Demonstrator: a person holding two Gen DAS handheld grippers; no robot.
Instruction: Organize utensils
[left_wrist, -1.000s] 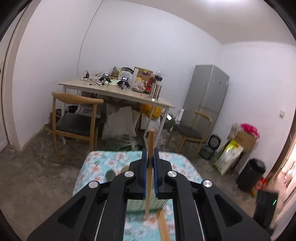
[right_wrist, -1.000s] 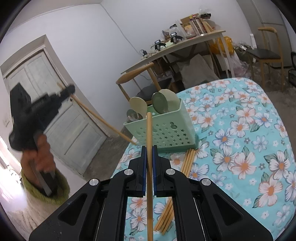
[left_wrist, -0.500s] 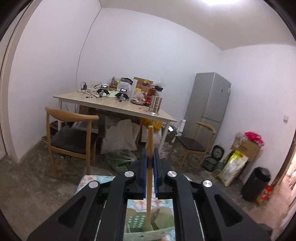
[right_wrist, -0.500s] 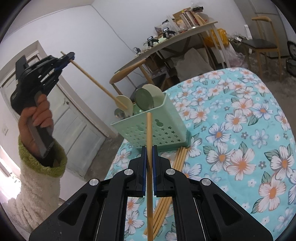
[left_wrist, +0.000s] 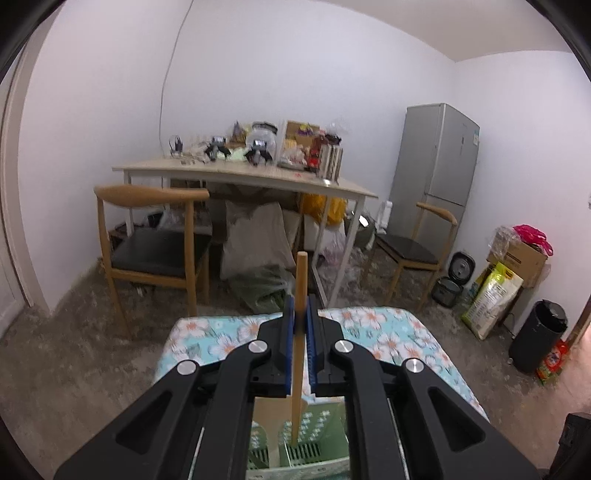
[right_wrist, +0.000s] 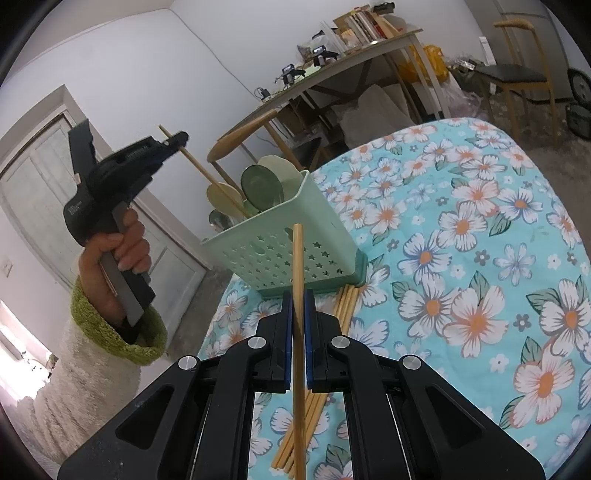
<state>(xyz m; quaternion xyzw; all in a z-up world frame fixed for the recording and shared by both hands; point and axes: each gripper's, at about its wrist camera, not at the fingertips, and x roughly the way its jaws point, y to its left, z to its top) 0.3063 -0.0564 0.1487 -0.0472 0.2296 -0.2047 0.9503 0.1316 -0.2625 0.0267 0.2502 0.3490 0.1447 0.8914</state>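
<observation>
My left gripper (left_wrist: 300, 308) is shut on a wooden chopstick (left_wrist: 297, 350) whose lower end hangs inside the green utensil basket (left_wrist: 295, 448). In the right wrist view the left gripper (right_wrist: 181, 139) holds that chopstick (right_wrist: 207, 175) slanting down into the green basket (right_wrist: 288, 247), which holds several spoons (right_wrist: 260, 182). My right gripper (right_wrist: 297, 299) is shut on another chopstick (right_wrist: 298, 332), held upright in front of the basket. A bundle of loose chopsticks (right_wrist: 325, 373) lies on the floral cloth (right_wrist: 480, 258) beside the basket.
Beyond the floral table stand a cluttered wooden table (left_wrist: 243, 173), two chairs (left_wrist: 155, 251), a grey fridge (left_wrist: 436, 162), a black bin (left_wrist: 539, 336) and bags on the floor. A white door (right_wrist: 48, 192) is at the left in the right wrist view.
My left gripper has swung over the basket and lowered, bringing its chopstick's tip down into the basket. My right gripper has stayed nearly still with its chopstick.
</observation>
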